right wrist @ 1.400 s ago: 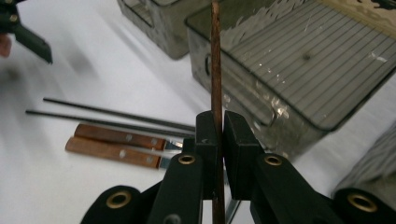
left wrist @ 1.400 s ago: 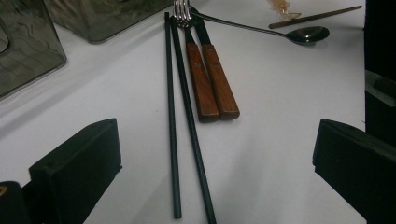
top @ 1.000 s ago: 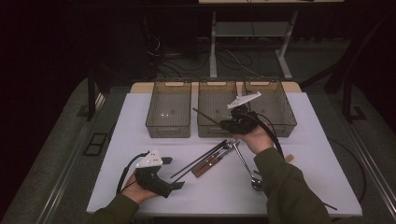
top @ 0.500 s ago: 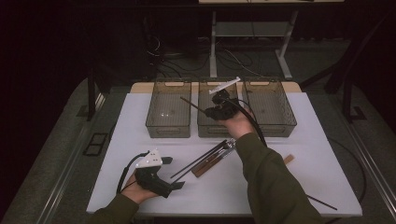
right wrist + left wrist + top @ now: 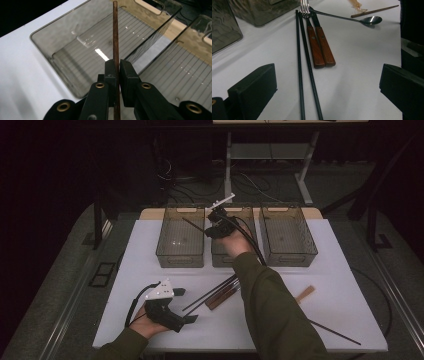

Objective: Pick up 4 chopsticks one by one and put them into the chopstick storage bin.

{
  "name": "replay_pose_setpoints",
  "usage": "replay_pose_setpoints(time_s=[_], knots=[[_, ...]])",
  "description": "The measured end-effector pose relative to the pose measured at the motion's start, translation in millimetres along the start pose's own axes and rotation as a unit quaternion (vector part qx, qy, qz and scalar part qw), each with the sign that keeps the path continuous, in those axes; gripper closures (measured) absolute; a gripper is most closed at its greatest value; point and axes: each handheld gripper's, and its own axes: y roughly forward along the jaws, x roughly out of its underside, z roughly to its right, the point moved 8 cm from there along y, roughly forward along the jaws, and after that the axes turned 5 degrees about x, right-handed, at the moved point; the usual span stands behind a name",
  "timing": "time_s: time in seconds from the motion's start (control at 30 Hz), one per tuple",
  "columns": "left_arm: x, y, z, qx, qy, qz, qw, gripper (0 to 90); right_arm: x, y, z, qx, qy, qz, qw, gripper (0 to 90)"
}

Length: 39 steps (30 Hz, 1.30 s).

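My right gripper [image 5: 210, 230] hangs above the row of bins, between the left bin [image 5: 181, 256] and the middle bin [image 5: 223, 258]. In the right gripper view its jaws [image 5: 119, 65] are shut on a thin brown chopstick [image 5: 115, 32], which points out over the left bin [image 5: 53, 47]. That chopstick [image 5: 192, 224] slants up to the left. My left gripper [image 5: 186, 306] rests on the table near the front edge, open and holding nothing. Ahead of it [image 5: 327, 83] lie two black chopsticks [image 5: 308, 62] and two wooden-handled pieces of cutlery [image 5: 319, 47].
A third clear bin [image 5: 290, 255] stands at the right of the row. A spoon [image 5: 370, 20] and a brown stick [image 5: 374, 11] lie beyond the cutlery. A short wooden piece [image 5: 305, 294] and a long dark stick [image 5: 332, 332] lie on the white table [image 5: 150, 270] at the right.
My right hand has carried the chopstick to the left and farther back, from near the right bin to between the left and middle bins. The left gripper has not moved.
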Motion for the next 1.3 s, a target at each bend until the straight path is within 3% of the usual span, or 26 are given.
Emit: replay_pose_setpoints(time_s=[0.5, 0.7, 1.0, 1.03, 1.1, 1.3], knots=[[0.1, 0.1, 0.4, 0.007, -0.001, 0.0, 1.0, 0.1, -40.5, 43.6, -10.4, 0.017, 0.012, -0.014, 0.9997, 84.2], [-0.5, -0.2, 0.9, 0.008, -0.001, 0.002, 1.0, 0.1, -46.7, 64.4, -18.5, 0.014, 0.016, -0.02, 0.9996, 84.2], [-1.4, 0.5, 1.7, 0.012, -0.001, 0.004, 0.9999, 0.2, -50.9, 93.1, -25.8, 0.031, 0.014, -0.045, 0.9984, 83.6], [-1.5, 0.4, 1.9, 0.013, -0.001, 0.004, 0.9999, 0.1, -51.8, 94.9, -26.1, 0.031, 0.016, -0.042, 0.9985, 82.9], [-1.7, -0.1, 1.9, 0.013, 0.001, 0.005, 0.9999, 0.1, -55.7, 95.6, -26.3, 0.031, 0.014, -0.024, 0.9991, 67.6], [-1.9, 0.0, 2.2, 0.013, 0.003, 0.002, 0.9999, 0.1, -60.6, 84.9, -23.2, 0.033, 0.011, -0.012, 0.9993, 57.2]])
